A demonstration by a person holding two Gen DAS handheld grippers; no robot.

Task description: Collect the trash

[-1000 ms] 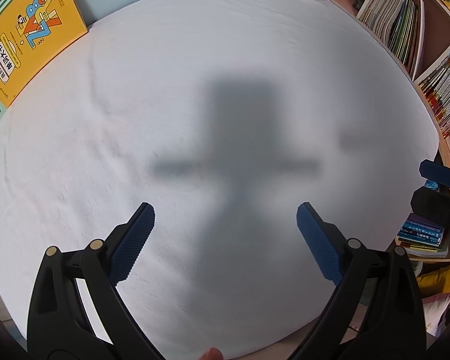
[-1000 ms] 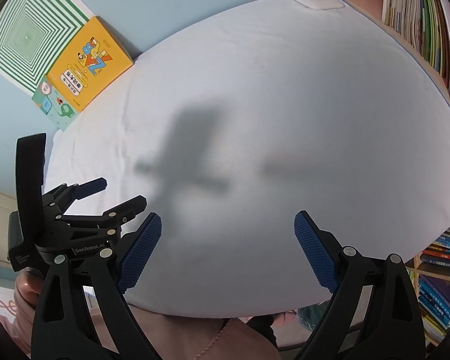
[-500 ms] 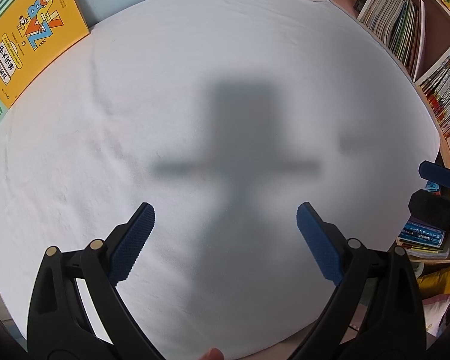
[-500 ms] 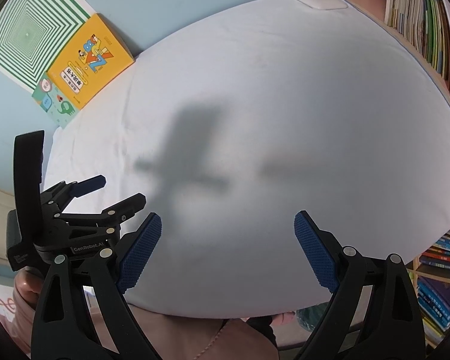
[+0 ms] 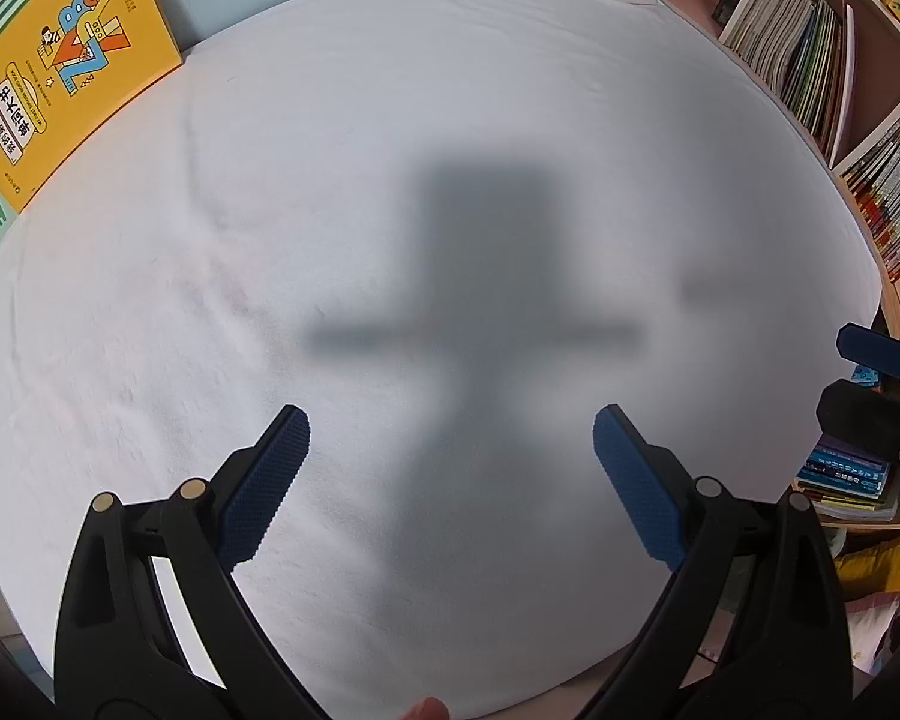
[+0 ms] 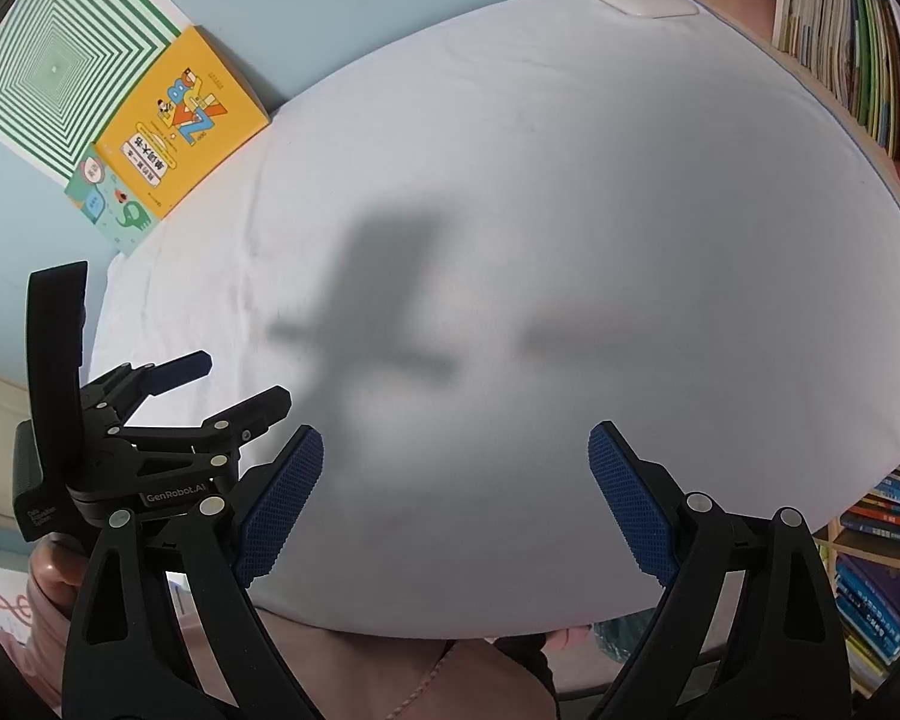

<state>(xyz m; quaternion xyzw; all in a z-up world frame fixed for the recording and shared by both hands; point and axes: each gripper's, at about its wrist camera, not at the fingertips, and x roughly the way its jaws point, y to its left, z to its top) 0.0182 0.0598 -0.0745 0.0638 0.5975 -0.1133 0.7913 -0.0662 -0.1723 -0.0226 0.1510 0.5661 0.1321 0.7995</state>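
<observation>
At the far left, a yellow book [image 5: 60, 78] leans on the blue wall at the edge of the worktop [image 5: 330, 192], which has a white cloth on it. The left hand-held gripper [image 5: 450, 480] hangs above the cloth with its blue pads wide apart, holding nothing. The right hand-held gripper [image 6: 456, 498] is spread the same way and also empty. No trash shows in either view. A bookshelf [image 5: 822, 78] stands at the right.
</observation>
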